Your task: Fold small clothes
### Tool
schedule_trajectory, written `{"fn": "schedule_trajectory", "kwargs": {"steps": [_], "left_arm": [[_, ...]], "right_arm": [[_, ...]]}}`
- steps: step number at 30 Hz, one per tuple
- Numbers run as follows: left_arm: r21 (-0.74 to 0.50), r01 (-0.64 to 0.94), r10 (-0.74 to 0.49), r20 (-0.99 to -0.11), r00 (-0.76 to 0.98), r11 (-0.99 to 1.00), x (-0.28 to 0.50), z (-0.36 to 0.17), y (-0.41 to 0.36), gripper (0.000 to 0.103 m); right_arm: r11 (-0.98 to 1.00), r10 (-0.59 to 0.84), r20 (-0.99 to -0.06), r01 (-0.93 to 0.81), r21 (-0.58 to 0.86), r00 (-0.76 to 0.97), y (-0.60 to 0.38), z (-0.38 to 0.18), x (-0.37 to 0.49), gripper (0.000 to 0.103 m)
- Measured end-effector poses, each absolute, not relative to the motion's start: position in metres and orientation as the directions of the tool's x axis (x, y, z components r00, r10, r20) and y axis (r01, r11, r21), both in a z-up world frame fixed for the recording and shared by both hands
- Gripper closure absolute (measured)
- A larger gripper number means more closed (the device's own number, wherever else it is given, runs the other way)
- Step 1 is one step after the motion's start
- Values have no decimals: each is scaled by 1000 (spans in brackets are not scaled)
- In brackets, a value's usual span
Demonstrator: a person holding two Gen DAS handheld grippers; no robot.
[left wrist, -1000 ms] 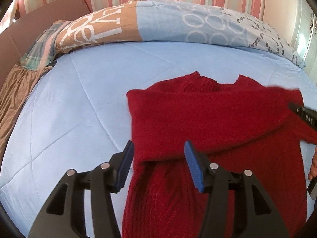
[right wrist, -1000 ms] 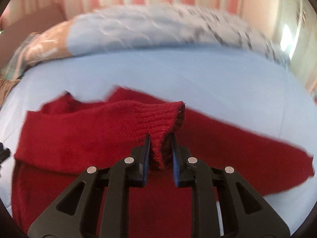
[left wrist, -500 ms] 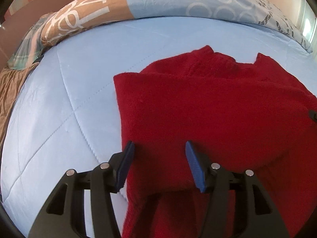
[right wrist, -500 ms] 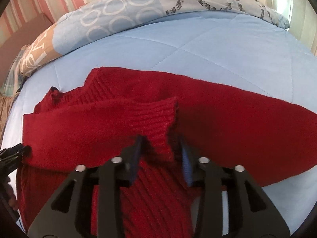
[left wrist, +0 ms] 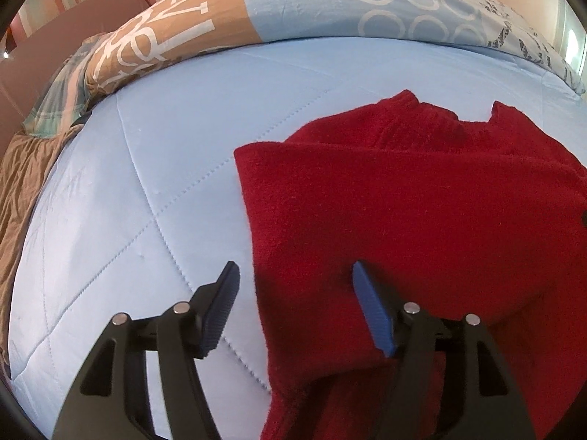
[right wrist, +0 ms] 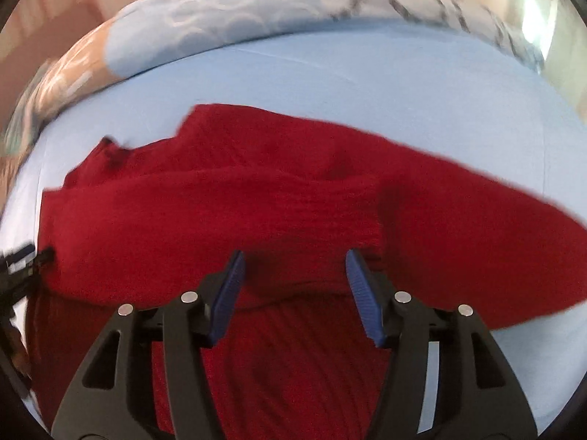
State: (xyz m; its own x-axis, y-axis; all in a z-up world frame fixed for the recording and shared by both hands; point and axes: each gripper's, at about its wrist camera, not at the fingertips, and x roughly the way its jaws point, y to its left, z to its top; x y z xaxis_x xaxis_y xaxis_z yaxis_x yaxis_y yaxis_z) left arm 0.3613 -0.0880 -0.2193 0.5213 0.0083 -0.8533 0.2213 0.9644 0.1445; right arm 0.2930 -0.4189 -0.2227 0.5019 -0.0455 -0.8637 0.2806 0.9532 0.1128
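Right tool (right wrist: pixel 293 286) released sleeve, now spread wide; sleeve lies across red sweater (left wrist: pixel 422 201). Left tool (left wrist: pixel 293 304) unchanged, spread, empty.

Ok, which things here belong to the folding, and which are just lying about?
Job: sweater, left gripper, right gripper, both open.
Lying about: patterned duvet, plaid cloth, brown cloth. All on the quilt.
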Motion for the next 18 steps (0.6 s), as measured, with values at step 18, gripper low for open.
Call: {"fn": "schedule_trajectory", "kwargs": {"steps": [18], "left_arm": [[-90,401,-292,-828,479,912,312,-167,-168,39]], "right_arm": [[786,-128,-761,533,314,637,-575,-179,140,36]]}}
